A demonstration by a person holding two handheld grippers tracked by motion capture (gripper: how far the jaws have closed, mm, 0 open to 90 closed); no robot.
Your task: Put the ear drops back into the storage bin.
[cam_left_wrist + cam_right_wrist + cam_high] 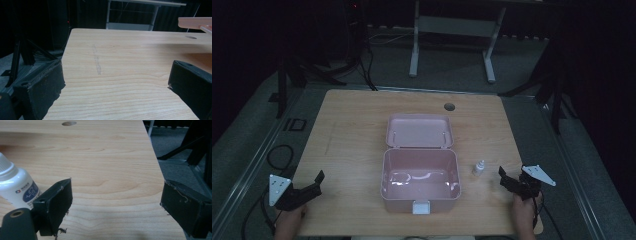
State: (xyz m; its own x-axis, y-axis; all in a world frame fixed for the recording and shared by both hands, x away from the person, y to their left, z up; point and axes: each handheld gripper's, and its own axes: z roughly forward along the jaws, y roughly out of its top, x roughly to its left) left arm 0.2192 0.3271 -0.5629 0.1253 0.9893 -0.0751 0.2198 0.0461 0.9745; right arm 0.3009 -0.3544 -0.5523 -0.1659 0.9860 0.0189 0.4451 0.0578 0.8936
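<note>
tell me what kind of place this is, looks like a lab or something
Most likely a lab or studio set up for recording handling work, not a home. A bare wooden table stands on grey carpet among dark curtains, with stands and cables around it, and just an open pink box and a small white bottle laid out.

A wooden table [352, 130] with a round hole [449, 106] near its far edge.

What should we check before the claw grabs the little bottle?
1. Small white bottle standing upright on the table: ok.
2. Right gripper open, nothing between its jaws: ok.
3. Bottle lined up between those jaws: not ok; in the right gripper view it sits left of them.
4. Pink box open, lid back: ok.
5. Left gripper open, away from the box: ok.
6. Bottle cap tight: cannot tell.
</note>
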